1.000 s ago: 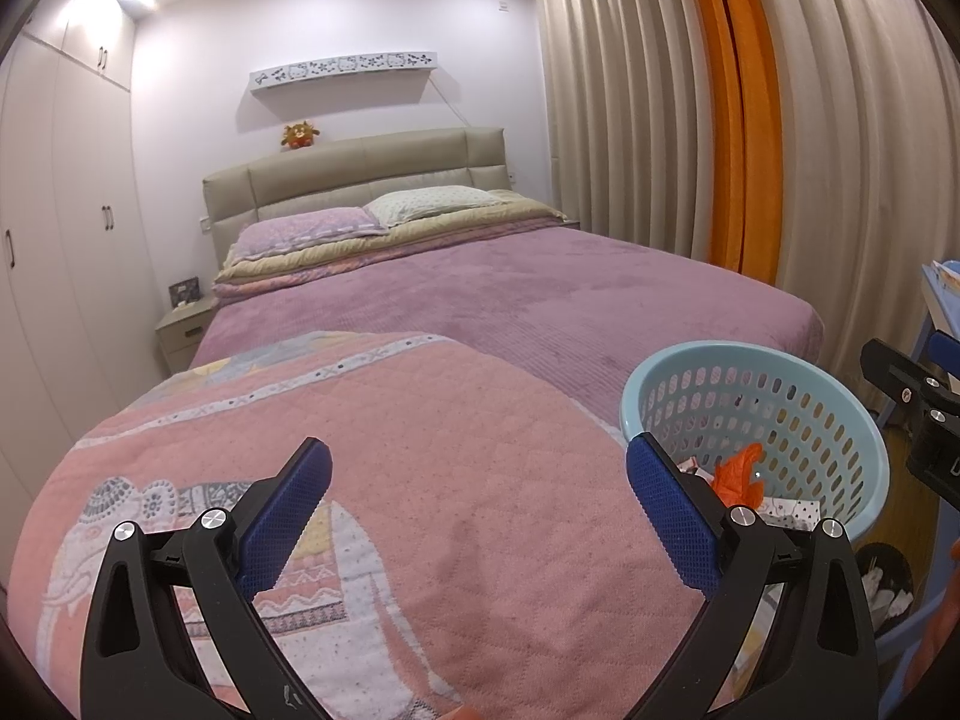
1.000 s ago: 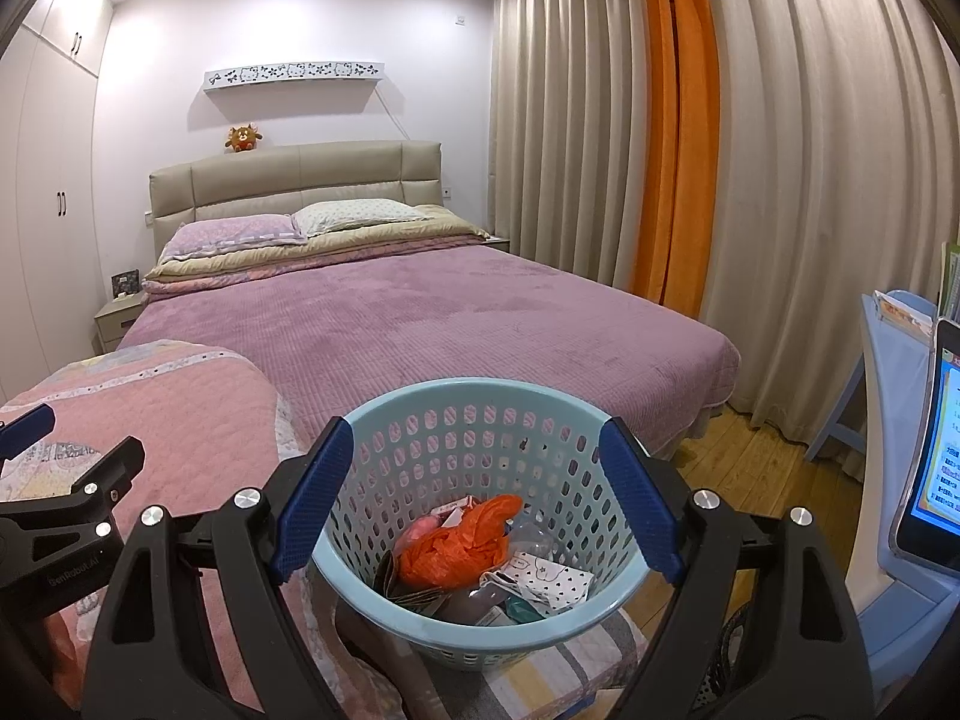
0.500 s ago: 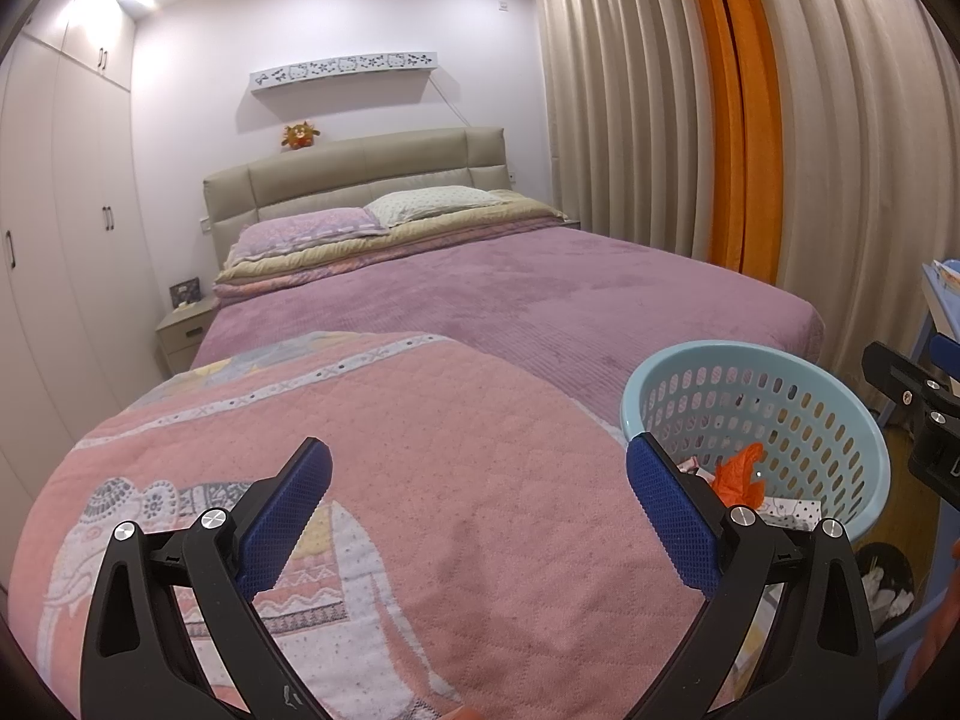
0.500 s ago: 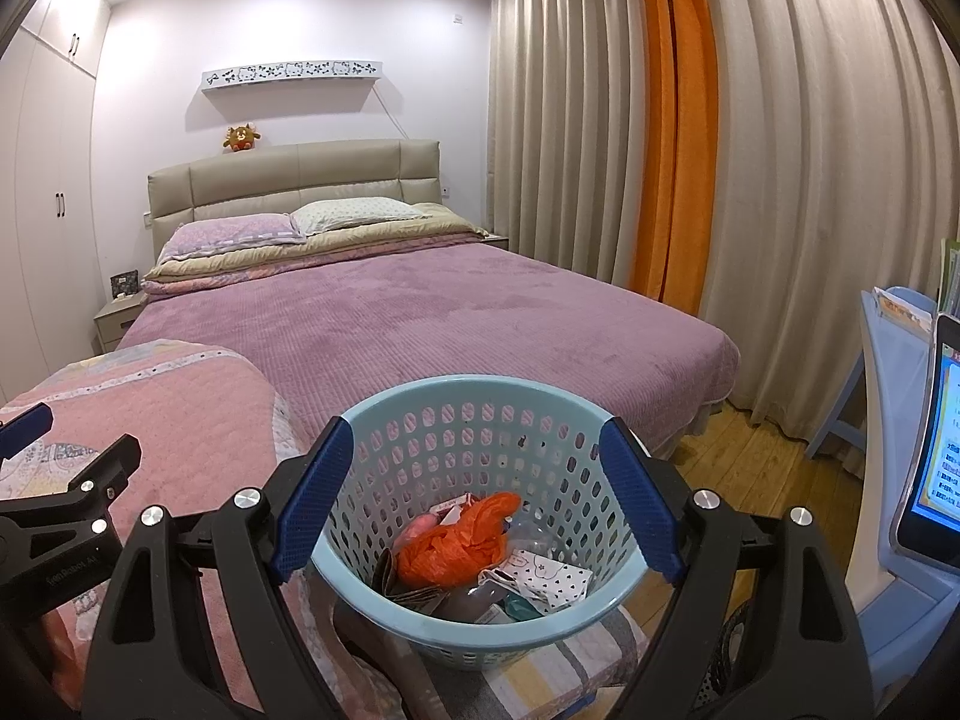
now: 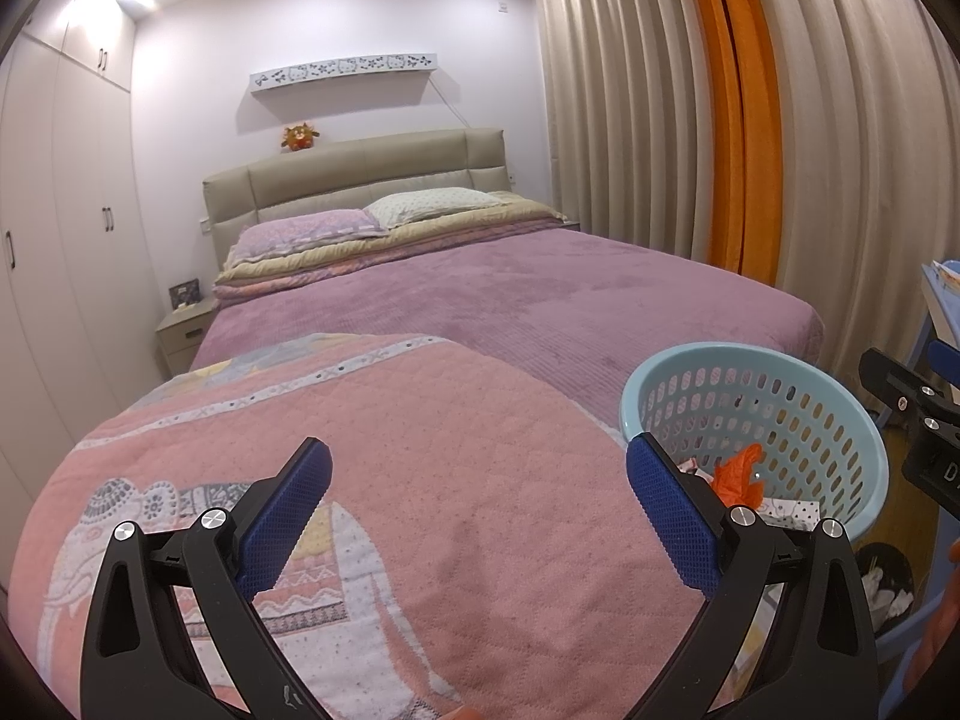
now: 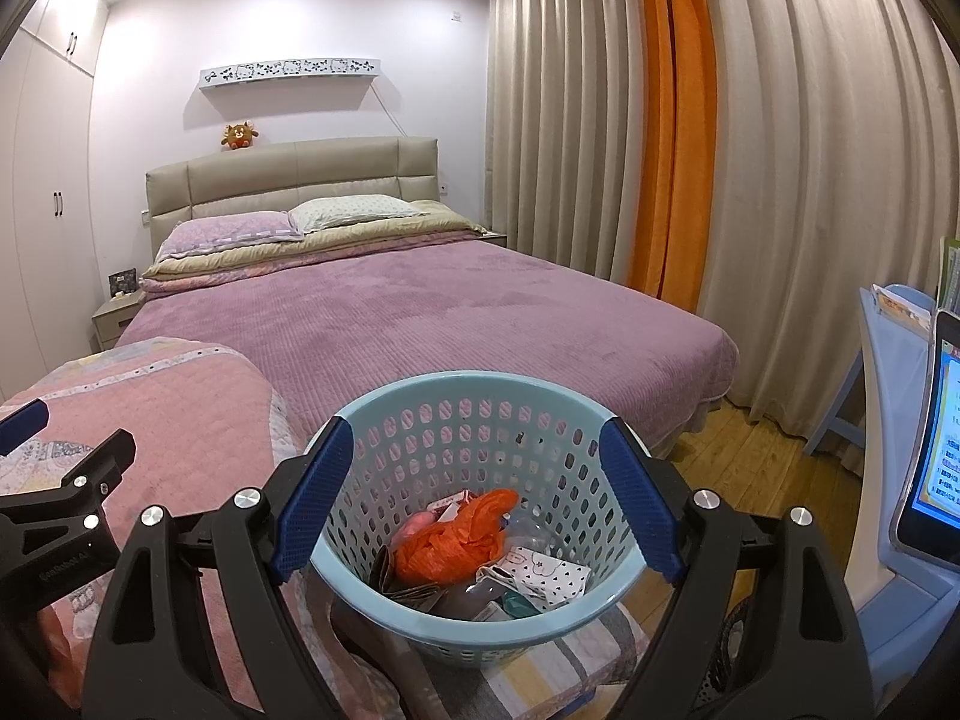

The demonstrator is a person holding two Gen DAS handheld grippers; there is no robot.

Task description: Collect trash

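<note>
Little can be read. The screen (image 6: 936, 438) at the right edge carries rows of small text, too blurred to make out. The left tongs' (image 6: 54, 516) black arm bears embossed lettering, also illegible.

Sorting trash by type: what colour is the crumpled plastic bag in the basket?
Orange. The crumpled plastic bag lies in the light-blue perforated basket, clearest in the right wrist view.

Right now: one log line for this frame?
left gripper: open, empty, over pink quilt | right gripper: open, empty, facing blue basket | basket: holds orange bag, wrappers
</note>
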